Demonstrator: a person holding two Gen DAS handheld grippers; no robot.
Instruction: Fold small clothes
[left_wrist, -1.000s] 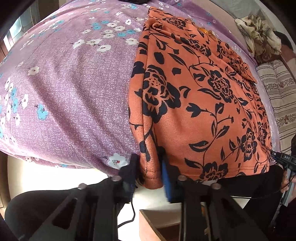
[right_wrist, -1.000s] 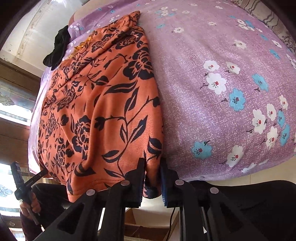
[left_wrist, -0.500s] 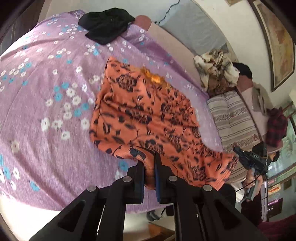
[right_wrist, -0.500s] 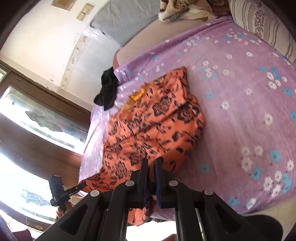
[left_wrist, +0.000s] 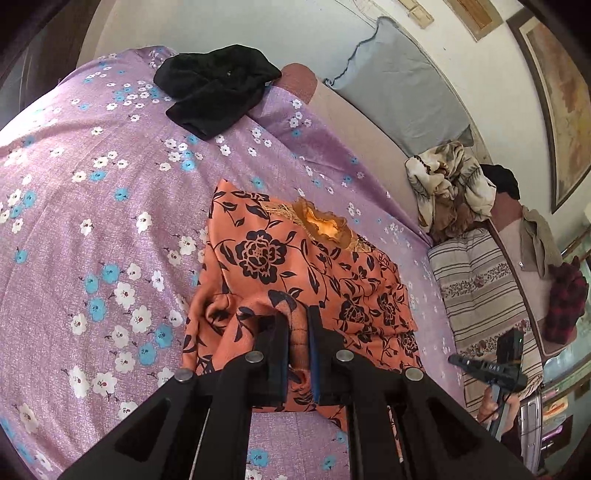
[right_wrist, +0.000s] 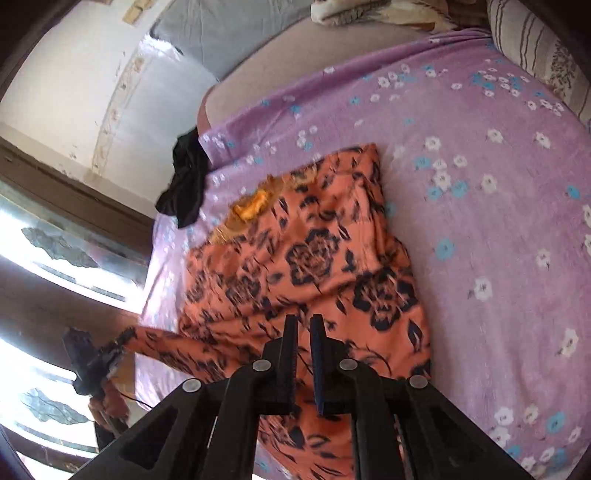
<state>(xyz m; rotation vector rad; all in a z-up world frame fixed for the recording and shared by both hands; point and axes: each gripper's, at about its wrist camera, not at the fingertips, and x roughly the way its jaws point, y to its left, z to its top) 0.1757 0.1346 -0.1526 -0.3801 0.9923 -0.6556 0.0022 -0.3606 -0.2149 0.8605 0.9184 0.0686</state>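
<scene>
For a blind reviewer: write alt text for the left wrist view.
The left claw is clamped on the near hem of an orange dress with black flowers, which lies on a purple flowered bedsheet. A black garment sits farther back.

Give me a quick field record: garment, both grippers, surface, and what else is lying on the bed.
garment: orange floral garment, near hem lifted, collar end flat on the bed
left gripper: shut on the garment's hem
right gripper: shut on the same hem
surface: purple floral bedsheet
other items: black garment at the far end of the bed, apart from the orange one; striped pillow; crumpled beige cloth
fold: not yet laid down
</scene>
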